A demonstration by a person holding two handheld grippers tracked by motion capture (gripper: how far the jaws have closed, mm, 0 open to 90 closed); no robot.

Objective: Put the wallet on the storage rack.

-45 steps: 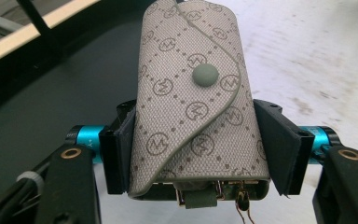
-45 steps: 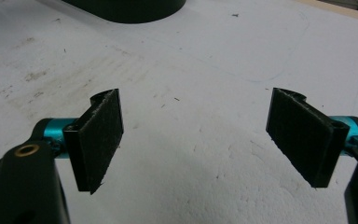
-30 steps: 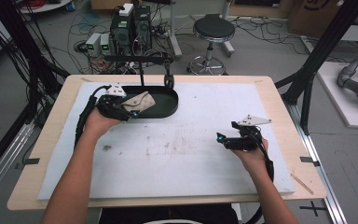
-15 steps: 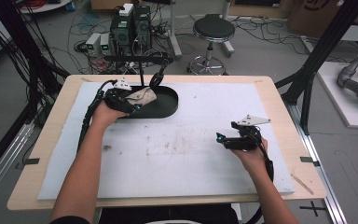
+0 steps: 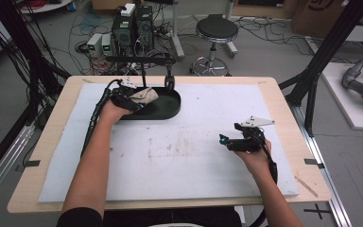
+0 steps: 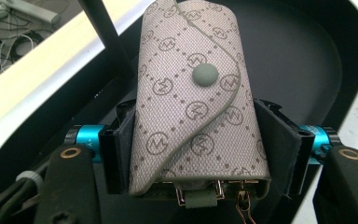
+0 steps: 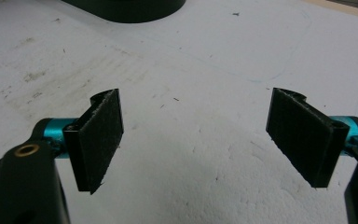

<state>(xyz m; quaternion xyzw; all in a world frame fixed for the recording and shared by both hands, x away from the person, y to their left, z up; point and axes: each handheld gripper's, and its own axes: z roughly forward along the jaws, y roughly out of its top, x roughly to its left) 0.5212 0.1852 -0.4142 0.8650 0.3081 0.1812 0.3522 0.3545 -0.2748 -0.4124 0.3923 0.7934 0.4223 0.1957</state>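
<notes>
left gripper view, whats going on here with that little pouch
A person is working at a table with a handheld gripper in each hand. The left gripper is shut on a beige monogram key pouch with a snap button, holding it over the black oval tray at the far left of the white mat. Whether the pouch touches the tray can't be told. The right gripper hangs open over bare mat, holding nothing.

A beige monogram-patterned key pouch point(image 6: 191, 107) (grey snap) sits over a black tray point(image 5: 170, 106) on white foam point(image 5: 194, 156).
</notes>
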